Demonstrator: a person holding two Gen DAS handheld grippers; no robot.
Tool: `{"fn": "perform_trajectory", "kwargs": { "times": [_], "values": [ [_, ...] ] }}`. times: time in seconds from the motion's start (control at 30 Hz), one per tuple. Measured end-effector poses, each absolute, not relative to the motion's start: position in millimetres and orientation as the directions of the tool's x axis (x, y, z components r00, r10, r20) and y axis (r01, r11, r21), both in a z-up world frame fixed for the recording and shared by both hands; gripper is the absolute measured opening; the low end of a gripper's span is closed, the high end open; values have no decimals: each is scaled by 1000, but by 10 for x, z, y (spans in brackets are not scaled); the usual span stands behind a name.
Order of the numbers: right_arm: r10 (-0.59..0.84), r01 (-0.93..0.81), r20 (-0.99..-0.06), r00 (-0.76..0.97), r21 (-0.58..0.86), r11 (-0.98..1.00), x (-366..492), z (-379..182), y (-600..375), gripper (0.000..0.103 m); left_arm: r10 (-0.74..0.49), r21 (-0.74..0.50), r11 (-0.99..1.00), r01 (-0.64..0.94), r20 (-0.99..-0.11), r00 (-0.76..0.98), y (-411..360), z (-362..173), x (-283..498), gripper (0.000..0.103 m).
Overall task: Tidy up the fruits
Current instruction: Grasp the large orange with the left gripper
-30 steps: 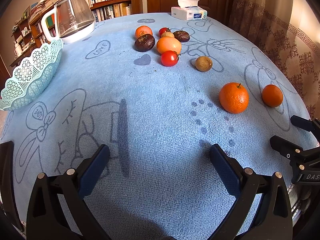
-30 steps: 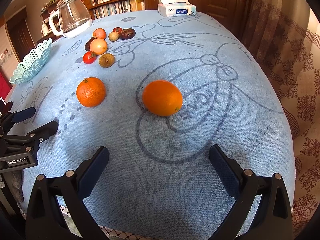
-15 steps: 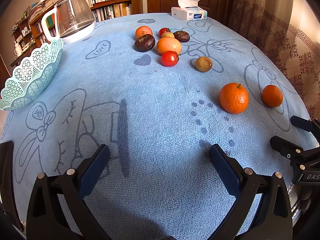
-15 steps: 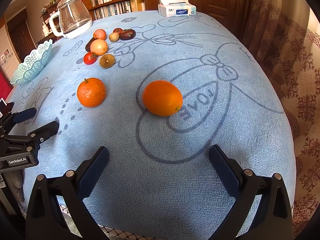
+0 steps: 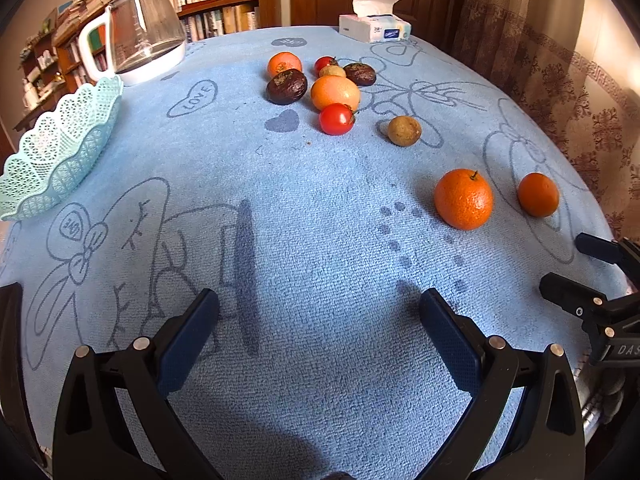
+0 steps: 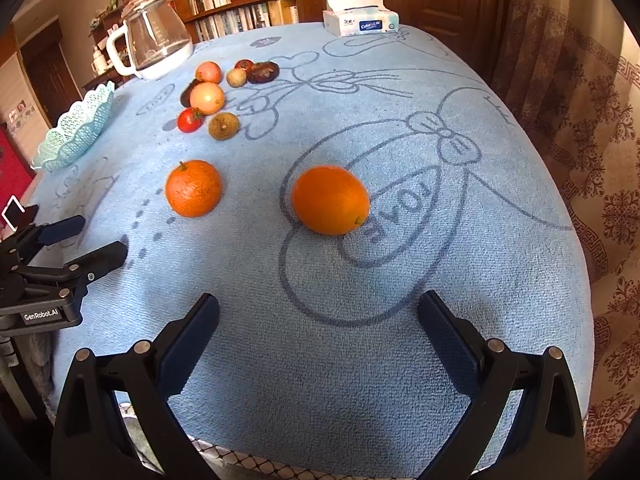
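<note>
Nine fruits sit on the blue cloth (image 5: pixel 312 208). Two oranges (image 6: pixel 193 188) (image 6: pixel 330 200) lie close to the tongs. One brown fruit (image 5: pixel 404 131) lies alone, farther back. Six more huddle near the jug (image 5: pixel 140 32): two tomatoes (image 5: pixel 336 119) (image 5: pixel 325 65), two dark fruits (image 5: pixel 287 86) (image 5: pixel 360 74), and more, partly hidden. One basket (image 5: pixel 56 148) sits at the left edge with no fruit showing inside. Left tongs (image 5: pixel 318 334) gape wide, holding nothing. Right tongs (image 6: pixel 318 334) gape wide too, holding nothing, just in front of one orange.
</note>
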State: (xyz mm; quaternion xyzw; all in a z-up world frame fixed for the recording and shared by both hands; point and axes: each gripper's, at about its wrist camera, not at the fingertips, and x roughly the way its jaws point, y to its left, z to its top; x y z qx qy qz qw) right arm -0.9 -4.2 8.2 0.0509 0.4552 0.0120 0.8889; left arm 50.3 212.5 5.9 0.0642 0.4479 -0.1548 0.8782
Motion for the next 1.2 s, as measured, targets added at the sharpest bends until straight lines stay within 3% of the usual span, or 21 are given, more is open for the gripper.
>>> {"fn": "perform_trajectory", "kwargs": {
  "times": [0.17, 0.3, 0.53, 0.6, 0.73, 0.8, 1.07, 1.2],
  "values": [
    [51, 11, -778, 626, 74, 997, -68, 183, -13, 98, -298, -107, 927, 360, -794, 531, 2160, 175, 568, 101],
    [22, 32, -759, 651, 56, 998, -71, 254, -75, 98, -319, -86, 909, 408, -775, 546, 1999, 318, 566, 101],
    [36, 110, -729, 684, 151, 982, -90, 312, -392, 98, -354, -20, 851, 525, -760, 545, 1505, 310, 626, 100],
    [44, 120, -725, 687, 174, 977, -99, 292, -452, 98, -378, -45, 837, 546, -770, 515, 1412, 278, 677, 89],
    [68, 125, -724, 686, 210, 970, -75, 240, -505, 98, -396, -76, 823, 562, -787, 473, 1305, 211, 766, 79],
    [78, 127, -721, 688, 225, 966, -74, 225, -523, 98, -396, -85, 820, 567, -800, 452, 1261, 168, 805, 68],
    [102, 122, -712, 695, 257, 959, -71, 223, -541, 98, -395, -93, 825, 557, -799, 453, 1254, 146, 844, 44],
    [96, 122, -711, 696, 249, 961, -67, 225, -530, 98, -401, -92, 825, 557, -790, 463, 1289, 151, 767, 42]
  ]
}}
